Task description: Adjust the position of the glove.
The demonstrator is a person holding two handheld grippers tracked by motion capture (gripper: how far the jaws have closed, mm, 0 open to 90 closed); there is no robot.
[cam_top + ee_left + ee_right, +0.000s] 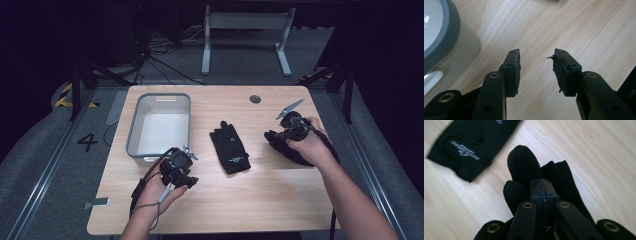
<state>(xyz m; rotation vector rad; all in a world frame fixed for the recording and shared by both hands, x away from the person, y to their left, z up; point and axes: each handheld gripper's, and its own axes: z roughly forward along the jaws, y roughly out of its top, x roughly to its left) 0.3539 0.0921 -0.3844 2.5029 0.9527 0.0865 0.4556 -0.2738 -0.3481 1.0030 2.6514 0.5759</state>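
the right claw [543, 185] has its jaws pressed together above a black glove [524, 165], whose fingers bulge out just ahead of and beside the tips; whether any cloth is pinched between them i cannot tell. a second glove [229, 147] lies flat on the table [260, 200], ahead of that claw and apart from it, between the two claws. the left claw [536, 65] is spread wide over bare wood, gripping nothing. a grey-rimmed bin [160, 125] sits just beside it, close against its left jaw.
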